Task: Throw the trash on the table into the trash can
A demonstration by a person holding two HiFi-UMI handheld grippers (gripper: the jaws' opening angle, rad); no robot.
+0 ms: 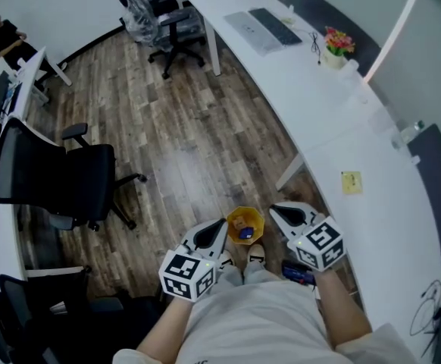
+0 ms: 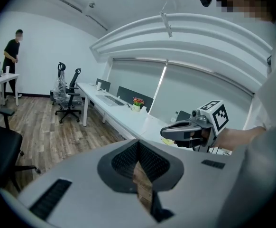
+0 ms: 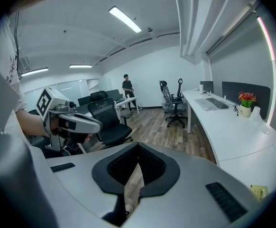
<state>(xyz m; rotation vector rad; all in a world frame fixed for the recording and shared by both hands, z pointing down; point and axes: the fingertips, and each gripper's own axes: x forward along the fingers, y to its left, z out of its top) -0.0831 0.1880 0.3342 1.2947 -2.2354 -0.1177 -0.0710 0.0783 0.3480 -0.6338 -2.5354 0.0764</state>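
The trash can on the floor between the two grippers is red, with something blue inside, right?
No: the trash can is yellow, not red. The head view shows it on the floor between the left gripper and right gripper, something blue inside.

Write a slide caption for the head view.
Left gripper and right gripper, both shut, held above a yellow trash can beside a long white desk.

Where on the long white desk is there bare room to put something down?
Free: the white desk between the flower pot and the yellow note. Crowded: the far end, around the keyboard.
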